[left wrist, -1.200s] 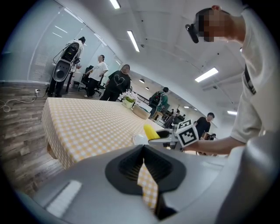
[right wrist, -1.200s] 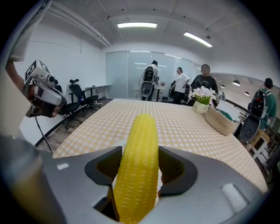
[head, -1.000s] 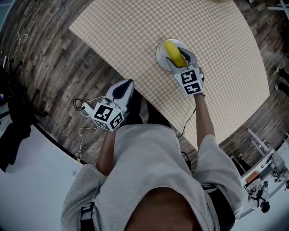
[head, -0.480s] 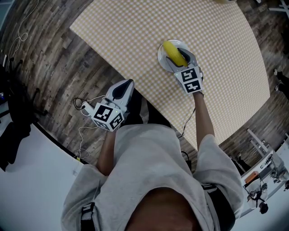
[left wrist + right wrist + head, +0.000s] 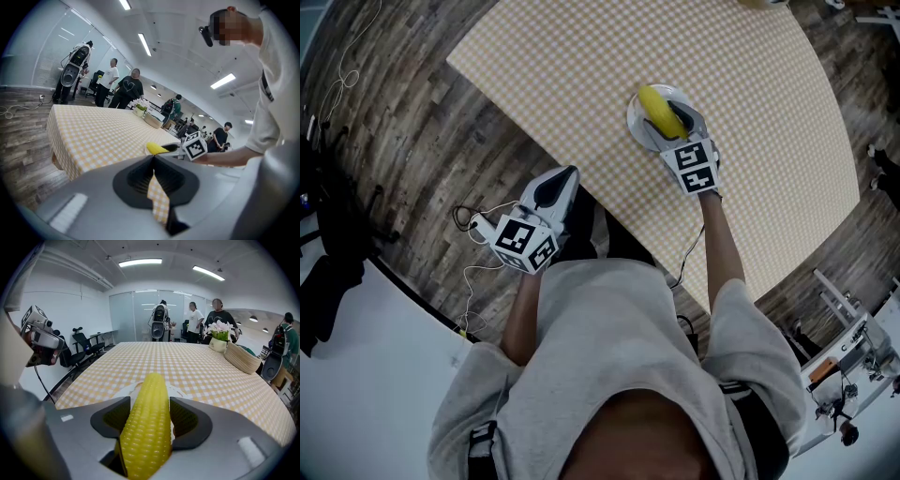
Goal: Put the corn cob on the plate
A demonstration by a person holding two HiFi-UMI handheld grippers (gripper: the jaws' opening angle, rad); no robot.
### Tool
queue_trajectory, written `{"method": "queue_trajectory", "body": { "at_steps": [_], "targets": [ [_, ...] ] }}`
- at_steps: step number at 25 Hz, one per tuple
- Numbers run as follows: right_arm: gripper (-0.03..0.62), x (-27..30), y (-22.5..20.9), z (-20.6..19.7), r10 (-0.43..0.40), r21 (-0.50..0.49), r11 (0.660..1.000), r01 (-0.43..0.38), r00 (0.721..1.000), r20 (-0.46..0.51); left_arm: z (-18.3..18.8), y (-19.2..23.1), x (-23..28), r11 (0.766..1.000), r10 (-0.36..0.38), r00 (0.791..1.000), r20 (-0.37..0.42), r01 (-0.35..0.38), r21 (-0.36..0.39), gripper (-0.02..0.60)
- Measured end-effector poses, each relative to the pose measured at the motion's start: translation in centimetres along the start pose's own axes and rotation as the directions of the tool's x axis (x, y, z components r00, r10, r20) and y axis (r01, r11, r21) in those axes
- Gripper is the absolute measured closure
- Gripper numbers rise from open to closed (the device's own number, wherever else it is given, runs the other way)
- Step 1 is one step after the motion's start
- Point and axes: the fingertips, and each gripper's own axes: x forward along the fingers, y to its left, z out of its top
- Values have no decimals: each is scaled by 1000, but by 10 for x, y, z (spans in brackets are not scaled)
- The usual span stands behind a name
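Note:
A yellow corn cob [image 5: 659,108] lies lengthwise between the jaws of my right gripper [image 5: 667,117], which is shut on it, both pads against its sides [image 5: 147,427]. The cob hangs over a small white plate [image 5: 635,117] on the checked tablecloth; I cannot tell whether it touches the plate. In the right gripper view the plate's rim [image 5: 124,391] shows just left of the cob. My left gripper [image 5: 566,175] is shut and empty, held off the table's near edge over the floor. From the left gripper view [image 5: 153,161] the cob [image 5: 157,149] shows ahead.
The table [image 5: 581,66] carries a yellow and white checked cloth. A woven basket [image 5: 241,358] and a flower pot [image 5: 217,343] stand at its far end. Cables [image 5: 473,220] lie on the wood floor. Several people stand beyond the table, with office chairs [image 5: 84,345] at its side.
The right gripper has edged very slightly up the picture with the cob in it. The left gripper has stayed where it was.

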Motion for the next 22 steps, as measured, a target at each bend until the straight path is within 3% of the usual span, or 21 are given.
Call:
{"method": "queue_trajectory", "body": {
  "at_steps": [7, 18, 22],
  "targets": [
    [258, -5, 3, 3, 20, 12, 1000, -20, 1000, 16, -1, -4, -4, 1000, -3, 1000, 6, 3, 4, 574],
    [289, -33, -3, 15, -51, -11, 999, 51, 997, 65, -3, -16, -10, 1000, -20, 1000, 13, 20, 17, 574],
    [355, -47, -13, 23, -109, -13, 994, 111, 989, 95, 4, -21, -10, 999, -26, 999, 31, 25, 37, 574]
  ]
}}
